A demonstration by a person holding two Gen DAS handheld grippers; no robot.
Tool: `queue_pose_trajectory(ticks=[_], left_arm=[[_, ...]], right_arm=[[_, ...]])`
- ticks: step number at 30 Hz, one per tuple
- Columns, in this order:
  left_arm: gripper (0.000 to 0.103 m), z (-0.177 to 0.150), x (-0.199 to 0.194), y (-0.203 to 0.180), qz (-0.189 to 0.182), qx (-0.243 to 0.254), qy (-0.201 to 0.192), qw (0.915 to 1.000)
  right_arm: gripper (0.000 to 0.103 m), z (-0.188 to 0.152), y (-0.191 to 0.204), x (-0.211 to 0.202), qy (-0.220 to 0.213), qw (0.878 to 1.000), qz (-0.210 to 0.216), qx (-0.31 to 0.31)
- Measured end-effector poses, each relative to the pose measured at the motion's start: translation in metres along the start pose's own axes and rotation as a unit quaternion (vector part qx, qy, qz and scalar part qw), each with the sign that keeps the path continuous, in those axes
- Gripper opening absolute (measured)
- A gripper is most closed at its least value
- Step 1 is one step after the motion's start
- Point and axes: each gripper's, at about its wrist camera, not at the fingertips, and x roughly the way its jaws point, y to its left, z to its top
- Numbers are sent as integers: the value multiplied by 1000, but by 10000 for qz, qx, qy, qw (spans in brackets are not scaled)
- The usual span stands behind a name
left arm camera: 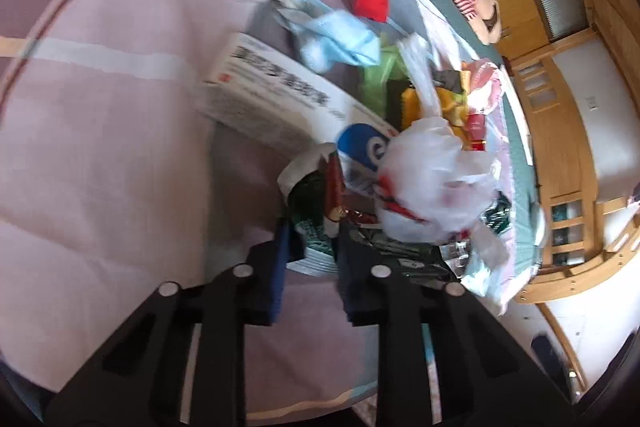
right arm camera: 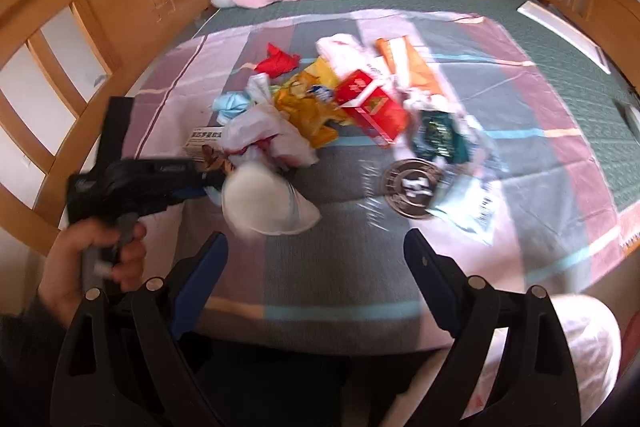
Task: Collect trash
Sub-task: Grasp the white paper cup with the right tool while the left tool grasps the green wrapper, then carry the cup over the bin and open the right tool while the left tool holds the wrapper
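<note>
While my left claw (left arm camera: 316,239) is pinching a white cup (right arm camera: 264,199) by its rim, with the jaws drawn narrow onto it, my right claw (right arm camera: 314,247) is hanging wide and holding nothing over the near edge of the blanket (right arm camera: 340,291). I am judging that the pick-up step is in hand: the cup is sitting at the near edge of the pile, and through the blur I cannot tell whether it is touching the blanket or hanging just above it.

All the other trash is lying in a loose heap in the middle of the blanket. A crumpled white bag (right arm camera: 264,135) is lying just behind the cup, and a flat white box (right arm camera: 202,139) is poking out beside it. A blue mask (right arm camera: 232,107), a yellow wrapper (right arm camera: 304,107) and a red box (right arm camera: 372,111) are lying farther back. A green packet (right arm camera: 438,137) and a round metal lid (right arm camera: 412,187) are lying to the right, well apart from my left claw.

Something pale and rounded (right arm camera: 576,347) is showing past my right claw at the bed's edge; whether it is the collecting bag, I cannot tell.

Next, I am thinking the cup is needing a firm carry to wherever the trash is going, and the thin rim is asking for a gentle squeeze. My right claw is standing best placed for the lid or the green packet, reaching forward and closing low on a raised edge
</note>
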Motion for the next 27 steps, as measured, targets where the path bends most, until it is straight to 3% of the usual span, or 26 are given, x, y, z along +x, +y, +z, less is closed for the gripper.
queue_pose_trajectory(ticks=[2,5,10,16,18,21,25,27], left_arm=[[17,1,-9,11,50,-134,-137,9998],[16,-2,-20,22,102,-300,-241,9992],[15,-8,-36,32,111,-353,-376,9986],[10,-13,-70,24,297,-129,-926,9952],[10,-21,-90,20,433,-34,-1255,9911],[10,-38,-127,3,690,424,-1948,9775],[8,-58,-165,-20,1177,1003,-2842,9462],[8,-63,-175,-27,1308,1136,-3111,9344]], right_arm=[[89,11,13,22,173,9998,92,25],[89,19,41,66,862,9955,224,-310],[89,2,59,116,1713,9756,-934,-1009],[84,3,37,119,1729,9789,-854,-681],[69,6,35,108,1448,9846,-734,-656],[61,13,36,90,985,9893,-798,-720],[57,18,31,79,669,9922,-836,-634],[56,18,30,75,554,9932,-828,-608]])
